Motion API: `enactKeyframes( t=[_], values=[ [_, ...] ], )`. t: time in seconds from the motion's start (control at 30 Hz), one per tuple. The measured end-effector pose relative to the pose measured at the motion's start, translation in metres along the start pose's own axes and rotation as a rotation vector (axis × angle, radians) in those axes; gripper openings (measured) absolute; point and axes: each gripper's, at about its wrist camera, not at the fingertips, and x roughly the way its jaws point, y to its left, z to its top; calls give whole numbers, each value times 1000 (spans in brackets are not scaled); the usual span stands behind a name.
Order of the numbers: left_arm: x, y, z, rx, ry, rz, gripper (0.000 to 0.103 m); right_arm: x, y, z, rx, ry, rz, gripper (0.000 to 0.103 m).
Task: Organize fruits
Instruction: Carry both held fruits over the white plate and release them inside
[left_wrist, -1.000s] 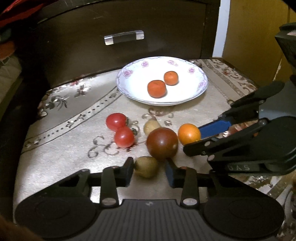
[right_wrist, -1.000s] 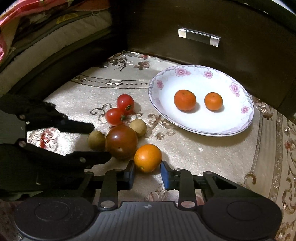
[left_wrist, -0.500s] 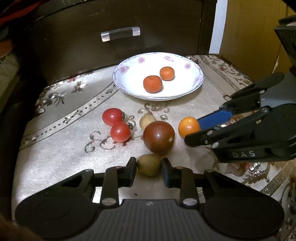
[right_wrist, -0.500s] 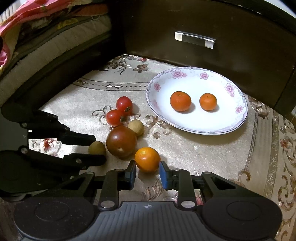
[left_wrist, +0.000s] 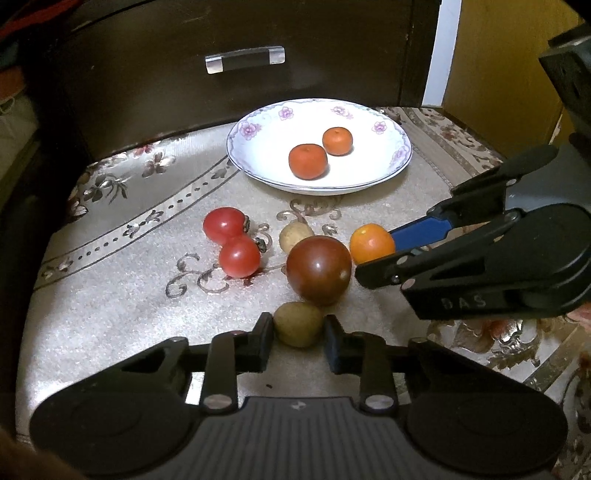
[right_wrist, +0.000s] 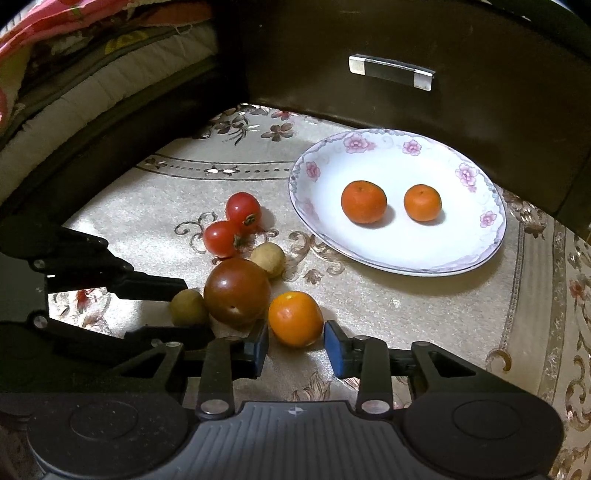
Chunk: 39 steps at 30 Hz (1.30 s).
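Observation:
A small olive-brown fruit (left_wrist: 297, 324) lies on the patterned cloth, and my left gripper (left_wrist: 298, 338) is shut on it. Just behind it sits a big dark red tomato (left_wrist: 318, 269). To that tomato's right is an orange (right_wrist: 295, 318), gripped on both sides by my right gripper (right_wrist: 295, 345). Two red tomatoes (left_wrist: 239, 256) touch each other further left. A second small yellowish fruit (left_wrist: 295, 236) lies behind the dark tomato. At the back, the white flowered plate (left_wrist: 400, 155) holds two tangerines (left_wrist: 308, 161).
A dark drawer front with a clear handle (left_wrist: 245, 63) rises right behind the plate. Bedding (right_wrist: 55, 74) is stacked off the left side. The cloth-covered top (left_wrist: 110, 288) ends at a dark edge on the left, and a yellow panel (left_wrist: 498, 55) stands at the back right.
My left gripper's jaws have narrowed from a wide gap onto the small olive-brown fruit. The right gripper stays around the orange, hardly moved.

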Motion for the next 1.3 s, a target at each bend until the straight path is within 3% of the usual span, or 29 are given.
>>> enactKeyframes(
  t=[0.73, 1.3],
  values=[
    [-16, -2, 24, -35, -65, -3, 35, -31, -1, 5, 39, -55, 6, 26],
    [7, -10, 75, -37, -130, 25, 35, -39, -38, 23, 122, -133, -84, 27]
  ],
)
